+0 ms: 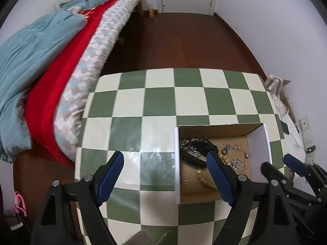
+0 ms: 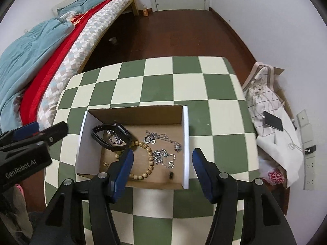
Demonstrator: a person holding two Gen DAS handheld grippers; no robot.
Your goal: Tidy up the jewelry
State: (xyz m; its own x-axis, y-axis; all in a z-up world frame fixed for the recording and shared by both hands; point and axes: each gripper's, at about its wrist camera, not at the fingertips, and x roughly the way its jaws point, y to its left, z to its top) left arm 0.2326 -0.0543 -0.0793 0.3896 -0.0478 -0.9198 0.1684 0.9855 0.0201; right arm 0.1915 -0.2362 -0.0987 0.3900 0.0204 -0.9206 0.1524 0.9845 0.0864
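Bedroom, checkered table [image 2: 157, 81] with an open cardboard box [image 2: 134, 114] of jewelry.

Both tongs gape wide and empty: the right gripper [image 2: 162, 169] hangs over the box's near edge, the left gripper [image 1: 165, 171] straddles its white left wall. Inside lie a bead bracelet [image 2: 150, 157], a black watch [image 2: 111, 135] with its strap running left to right, and tangled silver chains [image 2: 165, 155]. Beyond stands a bed [image 2: 40, 51].

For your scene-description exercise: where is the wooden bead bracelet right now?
In the right wrist view, the wooden bead bracelet lies on the cardboard box floor, between the black watch and the silver chains.
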